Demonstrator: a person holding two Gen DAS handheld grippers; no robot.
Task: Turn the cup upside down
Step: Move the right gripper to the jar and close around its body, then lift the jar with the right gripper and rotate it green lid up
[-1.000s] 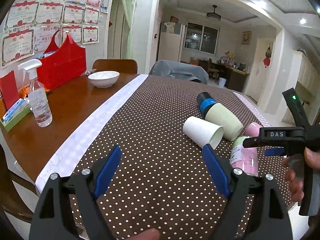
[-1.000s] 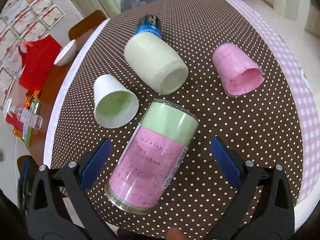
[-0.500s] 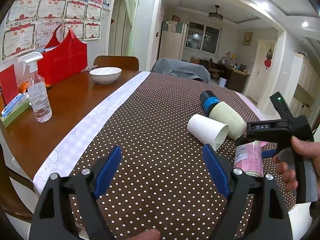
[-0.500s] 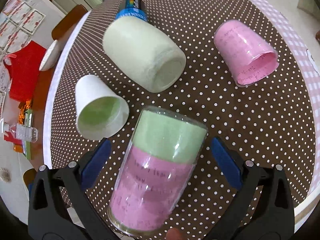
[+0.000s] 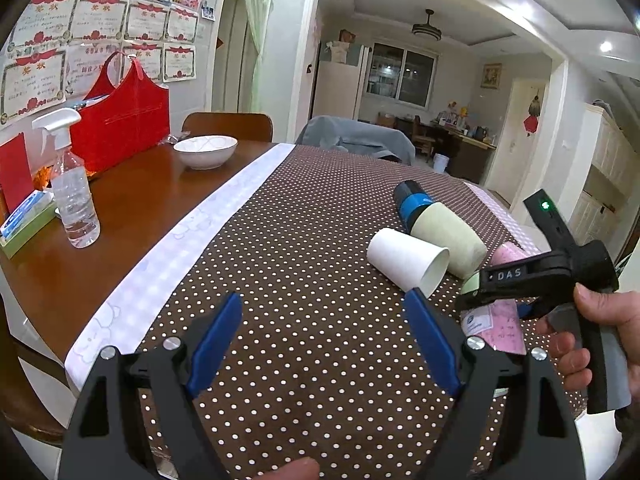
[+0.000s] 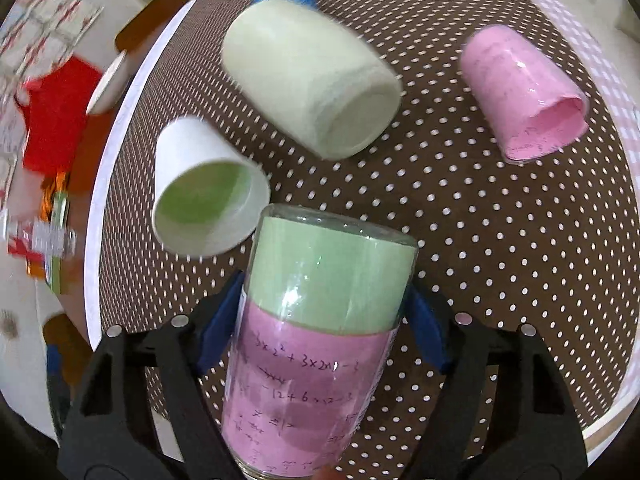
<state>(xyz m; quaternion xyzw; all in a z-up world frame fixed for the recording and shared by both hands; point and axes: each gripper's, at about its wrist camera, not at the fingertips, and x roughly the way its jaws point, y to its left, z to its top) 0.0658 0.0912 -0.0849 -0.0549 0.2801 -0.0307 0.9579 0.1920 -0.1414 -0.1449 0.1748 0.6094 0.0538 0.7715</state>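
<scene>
A clear glass cup (image 6: 316, 328) lined with green and pink paper lies on its side on the dotted brown tablecloth (image 6: 500, 240). My right gripper (image 6: 324, 320) is shut on the cup, its blue pads against both sides. In the left wrist view the cup (image 5: 500, 324) shows under the right gripper (image 5: 496, 304). My left gripper (image 5: 328, 344) is open and empty above the cloth, left of the cup.
A white paper cup (image 6: 204, 196), a pale green cup (image 6: 312, 84) with a blue-capped can behind it, and a pink cup (image 6: 524, 96) lie on their sides nearby. A bowl (image 5: 205, 151), a spray bottle (image 5: 74, 184) and a red bag (image 5: 120, 120) stand far left. The table edge is near.
My right gripper moved forward over the glass cup and its jaws closed onto the cup's sides. The left gripper stayed open and almost still.
</scene>
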